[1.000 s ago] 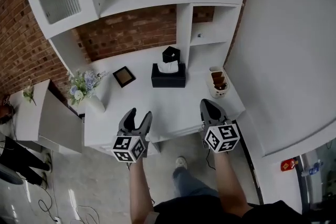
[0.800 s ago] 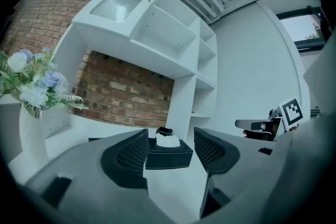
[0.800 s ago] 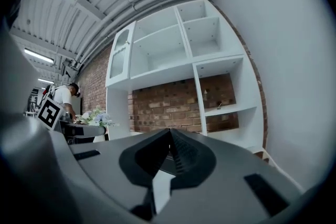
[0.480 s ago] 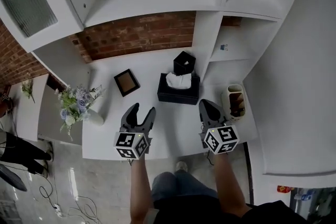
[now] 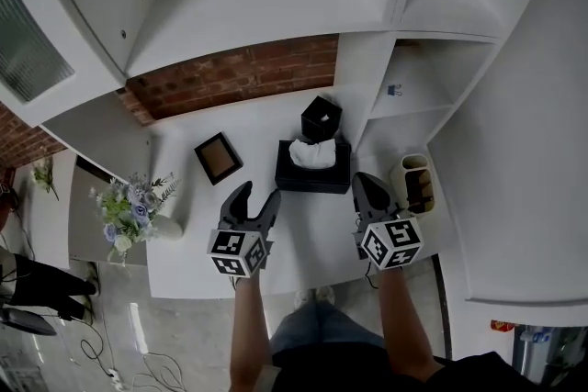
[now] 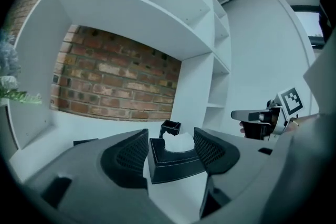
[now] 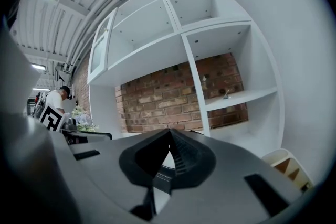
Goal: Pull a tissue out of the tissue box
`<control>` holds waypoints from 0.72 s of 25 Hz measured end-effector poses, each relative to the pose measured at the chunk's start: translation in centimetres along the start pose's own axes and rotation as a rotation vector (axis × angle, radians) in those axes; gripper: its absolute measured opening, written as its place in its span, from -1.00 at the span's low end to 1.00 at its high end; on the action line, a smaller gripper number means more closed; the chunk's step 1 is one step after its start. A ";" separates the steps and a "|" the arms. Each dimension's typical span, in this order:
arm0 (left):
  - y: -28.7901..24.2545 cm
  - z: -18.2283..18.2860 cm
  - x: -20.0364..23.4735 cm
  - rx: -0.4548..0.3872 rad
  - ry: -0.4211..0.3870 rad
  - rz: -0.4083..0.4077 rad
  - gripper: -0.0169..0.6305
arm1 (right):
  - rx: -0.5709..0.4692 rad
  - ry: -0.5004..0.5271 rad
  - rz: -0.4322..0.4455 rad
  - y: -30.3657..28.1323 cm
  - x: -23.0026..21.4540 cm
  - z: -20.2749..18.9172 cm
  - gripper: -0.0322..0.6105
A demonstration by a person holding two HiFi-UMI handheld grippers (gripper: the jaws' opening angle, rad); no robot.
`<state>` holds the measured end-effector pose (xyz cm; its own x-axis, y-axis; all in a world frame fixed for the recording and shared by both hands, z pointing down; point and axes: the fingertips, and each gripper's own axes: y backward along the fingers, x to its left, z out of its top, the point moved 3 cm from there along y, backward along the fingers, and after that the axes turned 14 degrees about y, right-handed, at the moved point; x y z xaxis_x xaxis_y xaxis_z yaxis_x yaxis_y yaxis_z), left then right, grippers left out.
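A black tissue box [image 5: 312, 177] sits on the white counter [image 5: 193, 248], with a white tissue [image 5: 313, 152] sticking up from its top. My left gripper [image 5: 254, 198] hovers just in front of the box's left corner, open and empty. In the left gripper view the tissue box [image 6: 173, 164] and tissue [image 6: 177, 141] show between the spread fingers [image 6: 128, 153]. My right gripper [image 5: 364, 185] hovers by the box's right front corner, shut with nothing in it. Its fingertips [image 7: 178, 157] meet in the right gripper view, hiding most of the box.
A small black square holder [image 5: 322, 117] stands behind the box, and a dark picture frame [image 5: 219, 158] lies to its left. A flower vase [image 5: 138, 208] stands at the counter's left end, a cream container [image 5: 415, 183] at the right. White shelves [image 5: 404, 96] rise behind.
Both grippers have moved forward over the counter and now sit close to the tissue box. The left stayed open and the right stayed shut.
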<state>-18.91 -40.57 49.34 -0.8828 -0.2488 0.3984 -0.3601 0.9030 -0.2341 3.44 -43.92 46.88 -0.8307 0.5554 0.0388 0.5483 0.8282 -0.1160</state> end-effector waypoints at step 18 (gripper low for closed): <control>-15.0 0.9 -0.6 0.457 -0.322 -0.126 -0.20 | 0.075 -0.014 -0.035 -0.5 -4.0 -2.7 -0.90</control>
<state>-13.28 -54.27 51.79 -0.8463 -0.5033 0.1747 -0.4990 0.6341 -0.5906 6.74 -46.33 49.43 -0.8510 0.5243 0.0305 0.5101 0.8390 -0.1893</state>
